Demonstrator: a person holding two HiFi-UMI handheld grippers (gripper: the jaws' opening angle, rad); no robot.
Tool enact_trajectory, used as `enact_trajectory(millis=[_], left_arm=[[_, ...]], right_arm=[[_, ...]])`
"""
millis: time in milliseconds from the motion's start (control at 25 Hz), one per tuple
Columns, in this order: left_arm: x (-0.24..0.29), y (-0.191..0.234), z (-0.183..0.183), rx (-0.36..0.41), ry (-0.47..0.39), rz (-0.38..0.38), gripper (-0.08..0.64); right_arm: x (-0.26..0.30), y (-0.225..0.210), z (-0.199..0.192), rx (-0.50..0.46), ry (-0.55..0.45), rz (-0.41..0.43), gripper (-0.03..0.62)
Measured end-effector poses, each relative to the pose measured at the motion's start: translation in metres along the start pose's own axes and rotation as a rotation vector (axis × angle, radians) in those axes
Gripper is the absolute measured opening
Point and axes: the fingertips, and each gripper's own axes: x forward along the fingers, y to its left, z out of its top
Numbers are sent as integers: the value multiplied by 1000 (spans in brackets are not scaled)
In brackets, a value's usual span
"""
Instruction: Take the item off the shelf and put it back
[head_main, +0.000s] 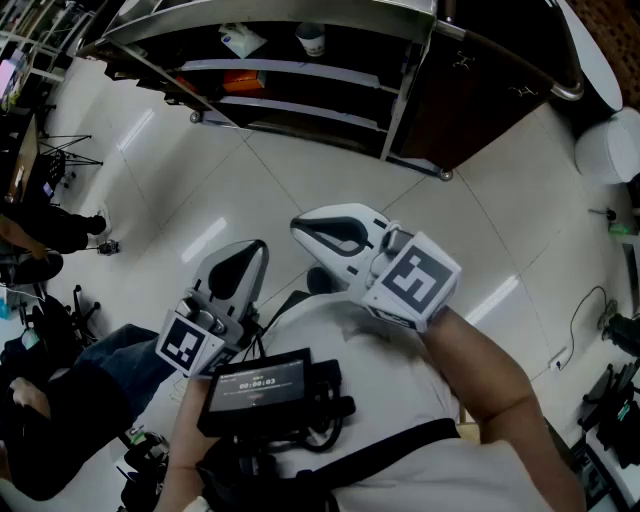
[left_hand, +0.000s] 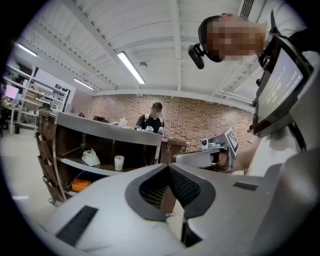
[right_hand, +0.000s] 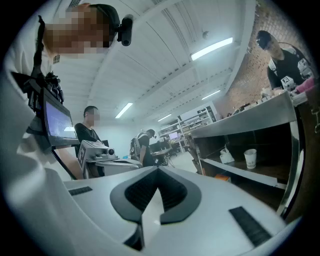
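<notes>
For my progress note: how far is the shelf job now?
Done: nothing visibly; the white paper cup stands on the dark wooden shelf. In hand: nothing; the left gripper and right gripper are shut, empty, apart from the shelf. Left: taking an item off, returning it.

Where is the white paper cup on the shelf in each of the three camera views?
Head view: paper cup at top centre, standing on the shelf.
Left gripper view: left of centre, mid-height.
Right gripper view: far right, just below mid-height.
Shared landmark: a white bag lies just left of the cup in all three.
</notes>
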Motion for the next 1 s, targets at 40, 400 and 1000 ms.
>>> enact_trajectory(millis=[40,400,1000], left_arm=[[4,0,-1,-2,2,7,6],[27,-1,0,8,9,69,6],[41,39,2,14,24,73,7]], right_arm=[[-3,-3,-1,1,1,3,5],[-23,-25,-11,4,24,30,5],[-1,-47,-16,17,32,16,5]])
